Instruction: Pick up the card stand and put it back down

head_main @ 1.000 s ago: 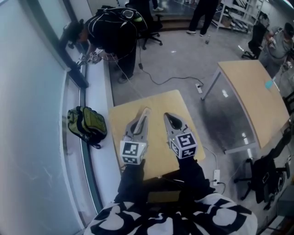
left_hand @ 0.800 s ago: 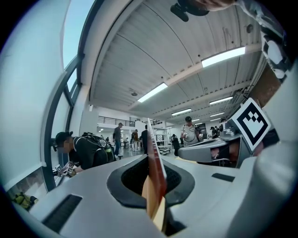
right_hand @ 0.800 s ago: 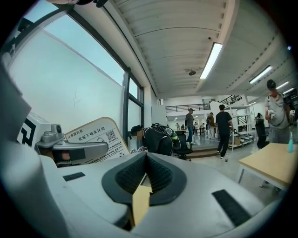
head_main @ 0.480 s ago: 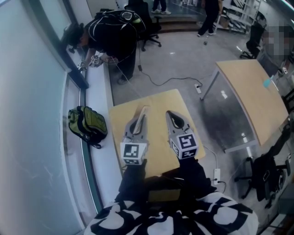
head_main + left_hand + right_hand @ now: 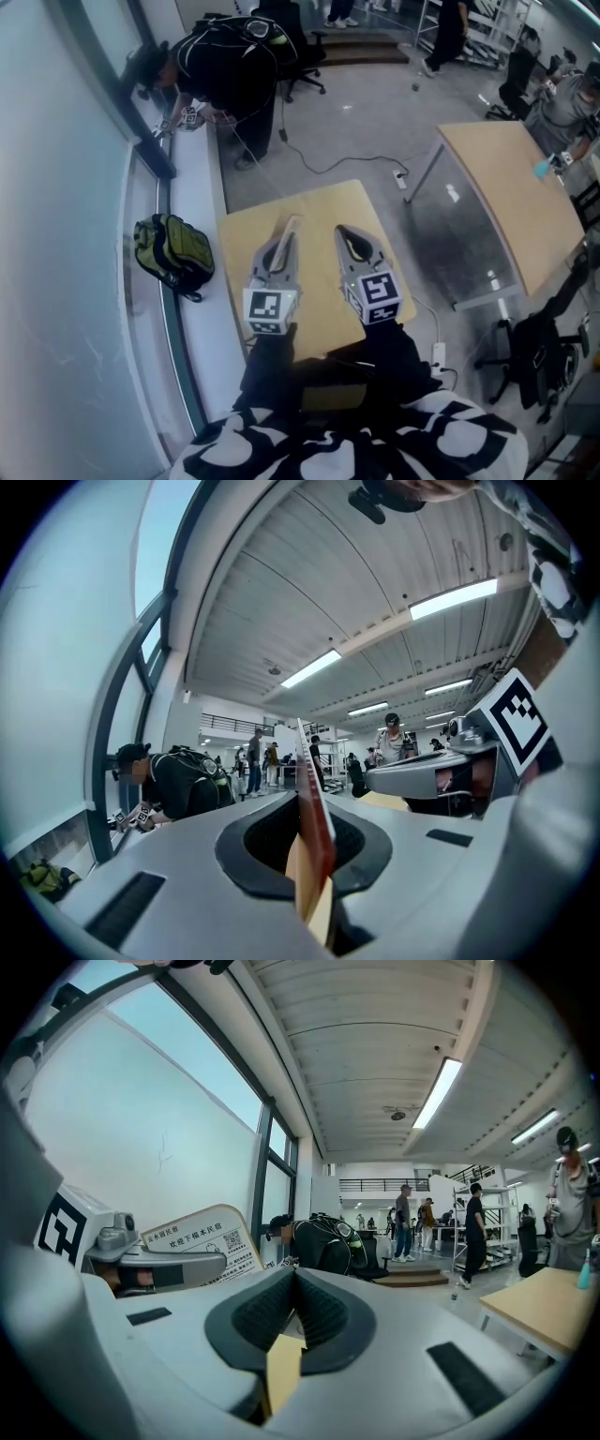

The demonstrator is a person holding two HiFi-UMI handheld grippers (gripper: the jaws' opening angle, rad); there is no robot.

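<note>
The card stand (image 5: 292, 232) is a thin cream card with a rounded top and printed text. It stands upright, clamped between the jaws of my left gripper (image 5: 281, 247) above the small wooden table (image 5: 323, 204). The left gripper view shows the card stand (image 5: 315, 803) edge-on between the dark pads, and the right gripper view shows its printed face (image 5: 199, 1240). My right gripper (image 5: 350, 244) hovers just to the right of the left one, at the same height. Its jaws are shut with nothing between them, and the pads (image 5: 281, 1309) meet.
A green backpack (image 5: 172, 251) lies on the window ledge at left. A person in black (image 5: 230, 64) bends over at the far end of the ledge. A larger wooden table (image 5: 514, 199) stands to the right. A cable and power strip (image 5: 404, 178) run across the floor.
Both grippers stay where they were, the card still held. Only people in the background have walked on.
</note>
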